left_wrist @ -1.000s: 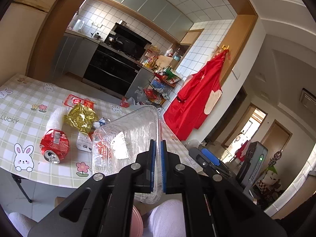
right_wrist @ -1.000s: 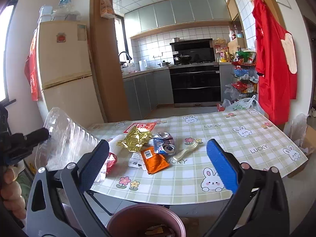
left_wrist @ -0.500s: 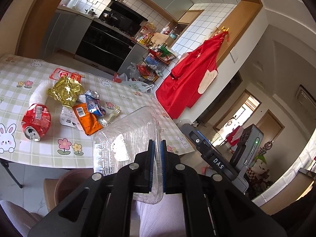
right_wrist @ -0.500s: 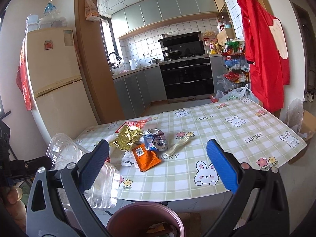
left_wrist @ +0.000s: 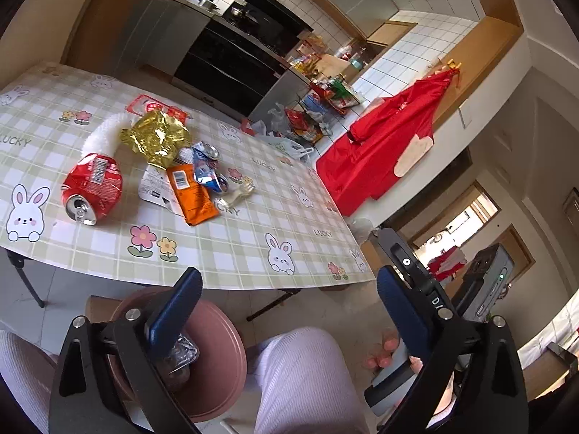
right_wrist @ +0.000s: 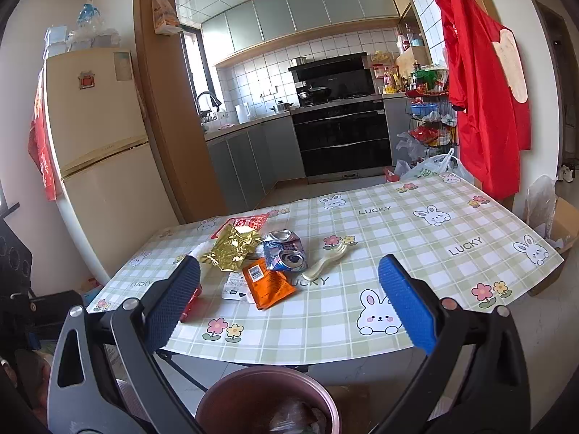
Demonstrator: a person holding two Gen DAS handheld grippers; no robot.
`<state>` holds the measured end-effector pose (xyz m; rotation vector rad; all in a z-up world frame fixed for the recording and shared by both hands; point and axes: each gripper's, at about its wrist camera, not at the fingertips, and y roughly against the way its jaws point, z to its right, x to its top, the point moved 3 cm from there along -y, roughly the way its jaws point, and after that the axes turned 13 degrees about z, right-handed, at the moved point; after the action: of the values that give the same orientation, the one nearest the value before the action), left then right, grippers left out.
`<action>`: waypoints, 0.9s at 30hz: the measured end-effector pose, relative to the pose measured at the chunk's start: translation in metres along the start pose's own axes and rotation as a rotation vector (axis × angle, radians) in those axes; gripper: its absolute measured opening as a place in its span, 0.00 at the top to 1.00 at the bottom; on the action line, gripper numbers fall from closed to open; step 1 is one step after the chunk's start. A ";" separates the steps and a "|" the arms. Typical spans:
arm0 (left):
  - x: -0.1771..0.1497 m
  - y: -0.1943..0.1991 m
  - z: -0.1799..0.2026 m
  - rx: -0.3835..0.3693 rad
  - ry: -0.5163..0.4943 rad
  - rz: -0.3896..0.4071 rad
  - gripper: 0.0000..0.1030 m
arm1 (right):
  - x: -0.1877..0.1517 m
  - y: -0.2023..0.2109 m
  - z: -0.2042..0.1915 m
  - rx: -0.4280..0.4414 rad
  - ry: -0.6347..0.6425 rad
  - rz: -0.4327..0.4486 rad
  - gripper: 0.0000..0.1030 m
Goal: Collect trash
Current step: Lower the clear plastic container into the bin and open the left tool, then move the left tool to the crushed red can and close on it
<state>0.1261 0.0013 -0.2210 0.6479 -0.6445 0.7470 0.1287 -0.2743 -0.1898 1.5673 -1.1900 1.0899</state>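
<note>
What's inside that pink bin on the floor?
In the pink bin, crumpled clear plastic shows beside the left gripper. The gripper's frame covers most of the bin's inside, so anything deeper is hidden.

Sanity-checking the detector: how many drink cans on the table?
2. A red can lies on its side at the pile's left end; a crushed blue can sits mid-pile beside the orange packet. More may be hidden under the wrappers.
</note>
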 end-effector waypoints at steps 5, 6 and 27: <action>0.005 0.006 -0.014 0.065 0.014 0.027 0.06 | -0.001 0.000 0.000 0.002 -0.002 -0.006 0.05; 0.006 0.006 -0.017 0.075 0.021 0.029 0.06 | -0.001 -0.001 0.000 0.002 -0.003 -0.009 0.05; 0.040 -0.029 -0.125 0.385 -0.186 -0.009 0.06 | -0.046 -0.042 0.020 -0.056 -0.017 -0.164 0.05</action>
<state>0.2074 0.0906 -0.2795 1.0826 -0.6722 0.8161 0.1653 -0.2764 -0.2442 1.6035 -1.0734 0.9315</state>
